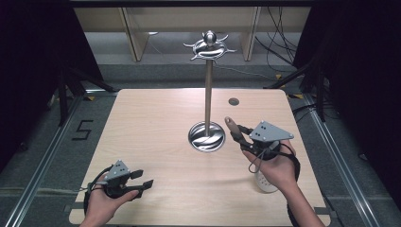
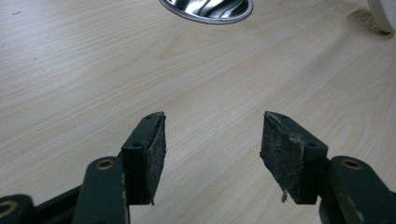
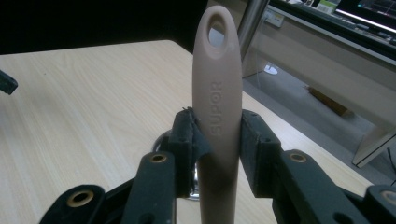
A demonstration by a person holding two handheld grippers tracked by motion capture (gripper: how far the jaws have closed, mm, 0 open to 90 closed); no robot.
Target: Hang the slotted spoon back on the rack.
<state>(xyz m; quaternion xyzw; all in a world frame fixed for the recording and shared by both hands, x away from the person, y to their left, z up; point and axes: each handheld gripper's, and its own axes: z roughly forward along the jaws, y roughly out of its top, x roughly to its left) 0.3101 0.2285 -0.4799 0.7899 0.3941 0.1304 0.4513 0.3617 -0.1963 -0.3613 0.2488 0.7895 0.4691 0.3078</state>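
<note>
A beige utensil handle (image 3: 218, 79) with a hanging hole at its end and raised lettering stands between the pads of my right gripper (image 3: 217, 135), which is shut on it. In the high view that gripper (image 1: 238, 132) is just right of the steel stand's round base (image 1: 206, 137), with the handle (image 1: 230, 124) pointing up and away. The utensil's white head (image 1: 265, 182) shows under the hand. The stand's pole (image 1: 207, 94) rises to a ring of hooks (image 1: 209, 47). My left gripper (image 1: 142, 179) lies near the table's front left, open, with bare wood between its fingertips (image 2: 212, 140).
A small grey disc (image 1: 233, 101) is set into the light wooden table (image 1: 156, 118) behind the stand. The stand's base (image 2: 208, 8) and the white head (image 2: 384, 14) show at the top of the left gripper view. Wooden frame legs and cables stand beyond the far edge.
</note>
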